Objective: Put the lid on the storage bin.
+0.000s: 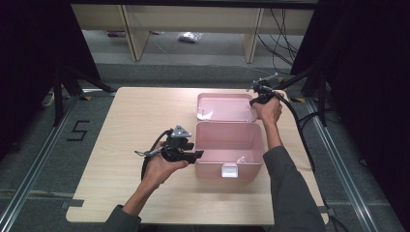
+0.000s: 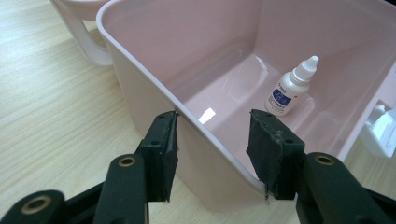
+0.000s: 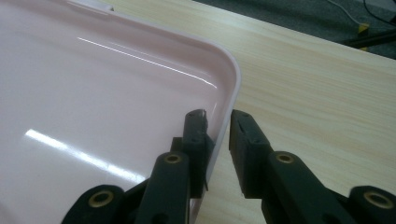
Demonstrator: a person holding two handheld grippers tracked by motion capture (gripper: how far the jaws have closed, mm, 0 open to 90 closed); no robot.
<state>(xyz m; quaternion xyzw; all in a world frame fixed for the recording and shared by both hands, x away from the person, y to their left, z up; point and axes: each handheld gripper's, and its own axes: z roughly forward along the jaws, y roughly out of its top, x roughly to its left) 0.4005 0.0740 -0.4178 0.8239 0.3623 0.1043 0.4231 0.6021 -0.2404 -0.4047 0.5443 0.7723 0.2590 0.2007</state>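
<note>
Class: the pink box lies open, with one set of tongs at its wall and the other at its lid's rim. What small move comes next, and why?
Probably pinch the right tongs shut: they straddle the lid rim with a gap at the outer pad.

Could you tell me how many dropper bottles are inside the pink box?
1: a white dropper bottle lies on the floor of the pink box, near its far wall. Nothing seems hidden.
</note>
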